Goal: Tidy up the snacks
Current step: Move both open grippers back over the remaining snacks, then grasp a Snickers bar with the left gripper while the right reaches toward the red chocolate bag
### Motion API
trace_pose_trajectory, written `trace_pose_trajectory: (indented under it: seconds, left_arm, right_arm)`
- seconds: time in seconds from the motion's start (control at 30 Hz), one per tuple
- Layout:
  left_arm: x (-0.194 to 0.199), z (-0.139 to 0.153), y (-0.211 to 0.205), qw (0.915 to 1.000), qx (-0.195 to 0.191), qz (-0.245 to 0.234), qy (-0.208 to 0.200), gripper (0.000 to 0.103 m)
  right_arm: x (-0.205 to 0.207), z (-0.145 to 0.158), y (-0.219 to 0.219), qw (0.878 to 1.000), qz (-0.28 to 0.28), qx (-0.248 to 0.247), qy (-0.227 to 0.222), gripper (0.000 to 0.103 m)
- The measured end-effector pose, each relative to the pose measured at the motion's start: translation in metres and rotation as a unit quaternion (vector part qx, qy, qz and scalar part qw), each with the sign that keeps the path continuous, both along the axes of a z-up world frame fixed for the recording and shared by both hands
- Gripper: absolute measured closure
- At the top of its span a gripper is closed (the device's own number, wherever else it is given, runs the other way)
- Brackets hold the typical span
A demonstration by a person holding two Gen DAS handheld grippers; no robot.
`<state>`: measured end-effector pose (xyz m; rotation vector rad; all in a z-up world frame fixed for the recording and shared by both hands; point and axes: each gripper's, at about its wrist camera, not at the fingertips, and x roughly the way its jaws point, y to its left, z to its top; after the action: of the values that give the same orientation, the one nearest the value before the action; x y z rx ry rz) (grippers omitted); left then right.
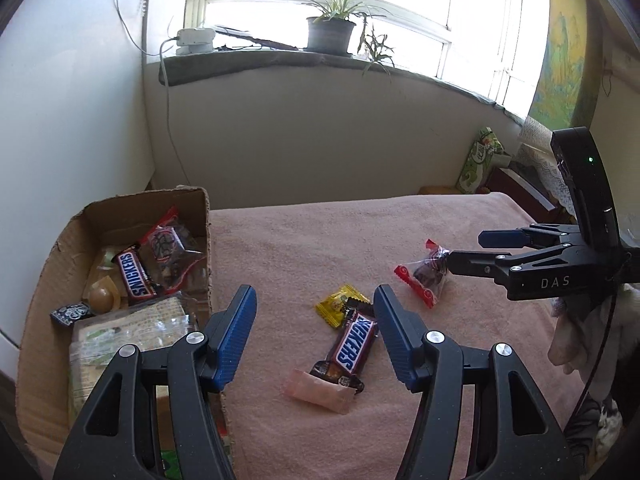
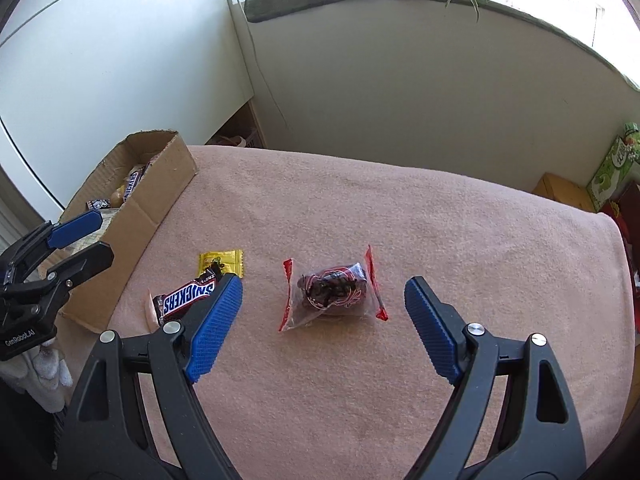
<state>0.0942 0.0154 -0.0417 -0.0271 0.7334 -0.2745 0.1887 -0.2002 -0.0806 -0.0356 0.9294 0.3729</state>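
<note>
A Snickers bar (image 1: 352, 344) lies on the pink cloth, on top of a yellow packet (image 1: 338, 304) and a pink packet (image 1: 318, 396). My left gripper (image 1: 316, 300) is open above them, empty. A clear red-edged packet of dark snacks (image 2: 332, 288) lies ahead of my open, empty right gripper (image 2: 324, 292); it also shows in the left wrist view (image 1: 426, 274) beside the right gripper (image 1: 464, 248). The cardboard box (image 1: 48, 280) at the left holds another Snickers bar (image 1: 134, 278) and several snacks. The Snickers bar (image 2: 188, 298) and yellow packet (image 2: 222, 260) show at left in the right wrist view.
The pink cloth (image 2: 400, 208) covers the table. A white wall and a cupboard stand behind the box (image 2: 160, 184). A green carton (image 1: 480, 160) and a wooden piece stand beyond the far right edge. A windowsill with a potted plant (image 1: 332, 28) is behind.
</note>
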Motion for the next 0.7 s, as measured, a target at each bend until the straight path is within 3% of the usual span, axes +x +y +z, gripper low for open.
trace_pose_trajectory:
  seconds: [0.2, 0.43, 0.7]
  left_arm:
    - [0.007, -0.016, -0.021, 0.9993, 0.012, -0.023, 0.026, 0.043]
    - [0.013, -0.029, -0.033, 0.9979, 0.03, -0.033, 0.048, 0.043]
    - [0.02, -0.039, -0.04, 0.9963, 0.037, -0.038, 0.067, 0.043]
  right_arm:
    - [0.004, -0.024, -0.012, 0.996, -0.008, 0.061, 0.063, 0.017]
    - [0.013, -0.036, -0.003, 0.994, -0.012, 0.079, 0.08, 0.017]
    - [0.033, -0.047, 0.018, 0.997, -0.017, 0.035, 0.072, 0.017]
